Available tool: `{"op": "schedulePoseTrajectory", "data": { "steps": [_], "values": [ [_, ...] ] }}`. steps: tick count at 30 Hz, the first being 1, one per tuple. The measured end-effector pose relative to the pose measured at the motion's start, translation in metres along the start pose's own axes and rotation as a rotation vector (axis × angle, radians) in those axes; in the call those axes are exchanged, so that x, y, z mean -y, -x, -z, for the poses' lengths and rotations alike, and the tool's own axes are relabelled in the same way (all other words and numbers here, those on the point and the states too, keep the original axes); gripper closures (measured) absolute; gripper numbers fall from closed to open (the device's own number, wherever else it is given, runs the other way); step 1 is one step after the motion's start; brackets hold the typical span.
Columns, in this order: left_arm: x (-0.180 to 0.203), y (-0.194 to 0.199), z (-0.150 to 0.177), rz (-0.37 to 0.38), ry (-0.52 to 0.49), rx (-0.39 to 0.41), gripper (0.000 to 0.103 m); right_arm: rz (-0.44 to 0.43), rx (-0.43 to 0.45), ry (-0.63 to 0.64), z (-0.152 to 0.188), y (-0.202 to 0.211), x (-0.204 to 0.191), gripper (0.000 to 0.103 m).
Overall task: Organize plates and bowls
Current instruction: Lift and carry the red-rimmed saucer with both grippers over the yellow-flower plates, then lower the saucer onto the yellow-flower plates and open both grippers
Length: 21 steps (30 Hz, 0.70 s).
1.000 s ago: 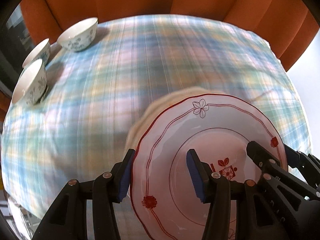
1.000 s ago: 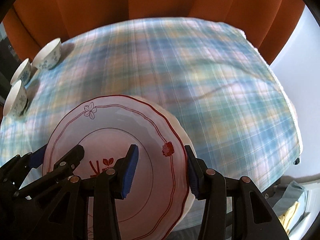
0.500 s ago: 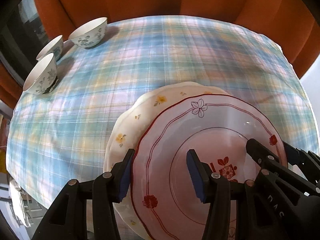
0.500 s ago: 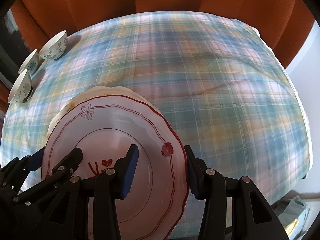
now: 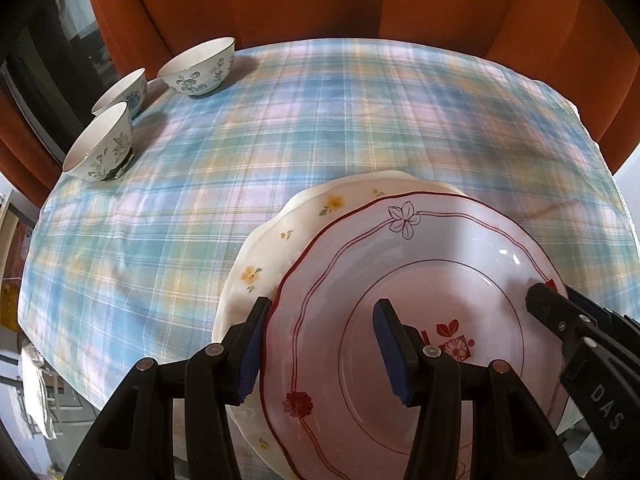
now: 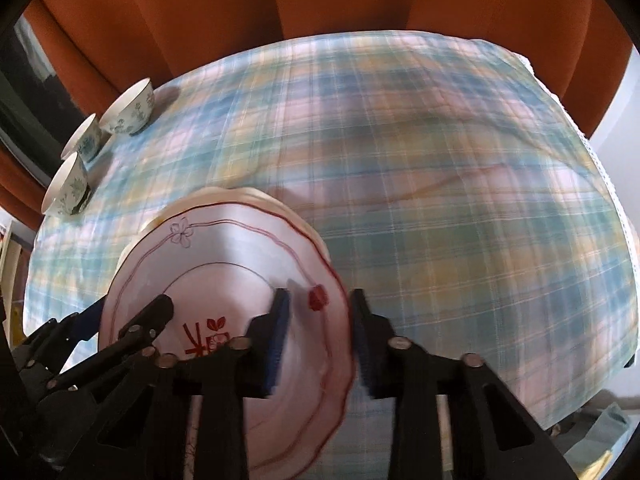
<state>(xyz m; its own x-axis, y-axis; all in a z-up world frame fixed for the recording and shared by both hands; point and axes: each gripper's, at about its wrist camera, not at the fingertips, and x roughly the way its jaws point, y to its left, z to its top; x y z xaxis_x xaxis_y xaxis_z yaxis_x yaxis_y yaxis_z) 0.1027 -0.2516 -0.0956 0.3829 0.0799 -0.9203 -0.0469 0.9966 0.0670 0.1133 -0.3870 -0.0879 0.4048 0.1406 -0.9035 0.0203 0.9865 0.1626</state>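
A white plate with red trim (image 5: pixel 420 300) lies over a cream plate with yellow flowers (image 5: pixel 288 240) on the plaid tablecloth (image 5: pixel 280 120). My left gripper (image 5: pixel 320 344) straddles the red plate's left rim, jaws apart with the rim between them. My right gripper (image 6: pixel 320 336) straddles its right rim (image 6: pixel 324 300) the same way; it also shows in the left wrist view (image 5: pixel 560 320). The cream plate (image 6: pixel 224 196) peeks out behind the red plate (image 6: pixel 224 264). Three white bowls with blue flowers (image 5: pixel 200 64) (image 5: pixel 122 90) (image 5: pixel 100 148) stand at the far left.
Orange curtains (image 5: pixel 320 0) hang behind the table. The table's right edge (image 6: pixel 616 208) drops off to a pale floor. The bowls also show far left in the right wrist view (image 6: pixel 132 112).
Both grippers and the red plate have pulled back and up; more of the cream plate beneath shows now. The bowls look closer to centre.
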Motion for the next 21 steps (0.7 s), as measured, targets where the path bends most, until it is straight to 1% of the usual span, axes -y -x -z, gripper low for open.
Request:
{"op": "schedulePoseTrajectory", "data": {
  "steps": [4,7,12,18,20,21],
  "values": [
    [0.000,0.000,0.001,-0.027,-0.002,0.000,0.051,-0.008,-0.012,0.017,0.000,-0.002,-0.002,0.075],
    [-0.002,0.000,0.002,-0.047,0.002,0.000,0.051,0.001,-0.008,0.042,0.000,-0.003,-0.006,0.075],
    [-0.008,-0.001,0.004,-0.073,0.016,-0.003,0.051,-0.007,-0.004,0.083,-0.002,-0.005,-0.017,0.075],
    [-0.011,-0.001,0.005,-0.079,0.034,0.002,0.050,0.004,0.002,0.116,-0.005,-0.007,-0.023,0.075],
    [-0.013,0.000,0.005,-0.066,0.039,0.006,0.048,0.009,0.003,0.128,-0.005,-0.008,-0.025,0.075],
    [-0.014,0.001,0.005,-0.056,0.043,0.007,0.047,0.002,0.002,0.129,-0.005,-0.008,-0.026,0.073]
  ]
}}
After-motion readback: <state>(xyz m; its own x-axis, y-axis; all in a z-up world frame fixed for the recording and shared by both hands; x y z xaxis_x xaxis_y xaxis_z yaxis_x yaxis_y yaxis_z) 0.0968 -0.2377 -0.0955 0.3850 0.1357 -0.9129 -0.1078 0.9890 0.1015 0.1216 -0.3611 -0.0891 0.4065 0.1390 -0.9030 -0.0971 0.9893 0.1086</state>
